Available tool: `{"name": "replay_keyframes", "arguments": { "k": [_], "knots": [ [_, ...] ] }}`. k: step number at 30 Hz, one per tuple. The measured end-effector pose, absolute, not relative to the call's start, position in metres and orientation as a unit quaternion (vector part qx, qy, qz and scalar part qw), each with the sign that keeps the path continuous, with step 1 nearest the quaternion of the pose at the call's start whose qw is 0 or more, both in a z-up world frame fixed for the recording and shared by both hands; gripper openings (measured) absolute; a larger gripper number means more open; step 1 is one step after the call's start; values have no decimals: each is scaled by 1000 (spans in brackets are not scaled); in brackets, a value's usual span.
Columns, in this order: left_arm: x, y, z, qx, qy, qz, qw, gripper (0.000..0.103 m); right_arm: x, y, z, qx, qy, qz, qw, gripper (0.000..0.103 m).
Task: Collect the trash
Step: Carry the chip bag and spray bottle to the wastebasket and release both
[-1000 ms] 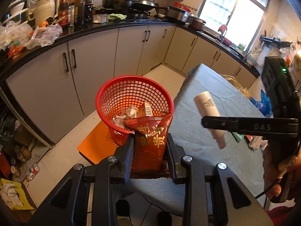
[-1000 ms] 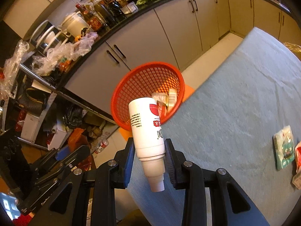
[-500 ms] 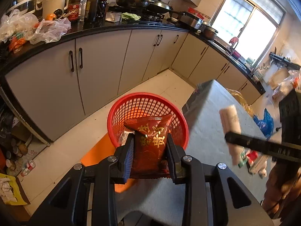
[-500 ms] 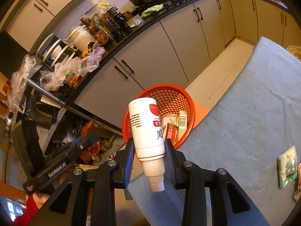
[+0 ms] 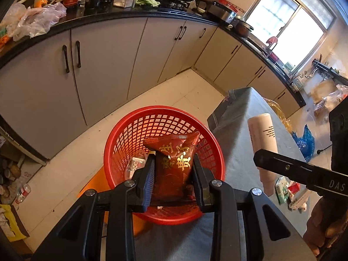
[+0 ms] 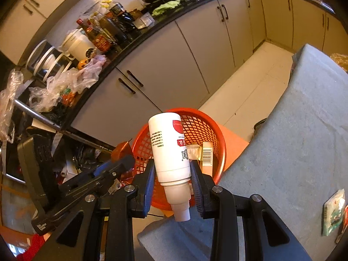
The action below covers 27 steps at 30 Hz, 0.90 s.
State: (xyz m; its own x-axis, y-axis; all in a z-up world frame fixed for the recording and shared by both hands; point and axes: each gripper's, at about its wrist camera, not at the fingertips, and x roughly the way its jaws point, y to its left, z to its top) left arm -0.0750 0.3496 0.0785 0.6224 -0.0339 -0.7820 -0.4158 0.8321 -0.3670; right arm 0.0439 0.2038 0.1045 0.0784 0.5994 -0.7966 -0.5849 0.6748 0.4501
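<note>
My left gripper point(image 5: 173, 169) is shut on a dark red snack bag point(image 5: 174, 163) with gold characters and holds it right above the red mesh basket point(image 5: 130, 134). My right gripper point(image 6: 173, 175) is shut on a white bottle point(image 6: 168, 150) with a red label, also above the basket point(image 6: 208, 130). The bottle point(image 5: 262, 139) and right gripper show at the right of the left wrist view. The basket stands on the floor at the corner of the grey-covered table point(image 6: 293, 143) and holds several wrappers point(image 6: 206, 152).
Kitchen cabinets point(image 5: 104, 65) and a cluttered black counter point(image 6: 108, 65) run behind the basket. An orange board point(image 6: 236, 145) lies under it. More wrappers point(image 6: 332, 215) lie on the table at the right. Bottles and bags point(image 5: 13, 187) litter the floor at the left.
Both grippers have moved toward the basket and now hang over it, each still holding its item. The basket looks closer and more from above.
</note>
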Motion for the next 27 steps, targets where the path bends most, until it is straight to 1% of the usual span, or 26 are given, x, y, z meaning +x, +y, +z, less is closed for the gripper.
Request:
{"name": "replay_keyframes", "arguments": {
  "k": [5, 14, 17, 19, 27],
  "knots": [
    [-69, 355, 65, -272, 431, 106, 854, 30, 54, 212, 92, 11, 559, 393, 730, 34],
    [-60, 352, 67, -258, 433, 96, 858, 30, 72, 233, 71, 17, 576, 376, 726, 36],
    [-59, 351, 70, -254, 432, 93, 860, 37, 75, 236, 69, 17, 580, 371, 725, 36],
    [-61, 352, 71, -254, 430, 96, 861, 46, 76, 236, 70, 22, 579, 369, 726, 37],
    [-73, 346, 82, -238, 419, 96, 871, 50, 71, 212, 91, 49, 564, 365, 739, 38]
  ]
}}
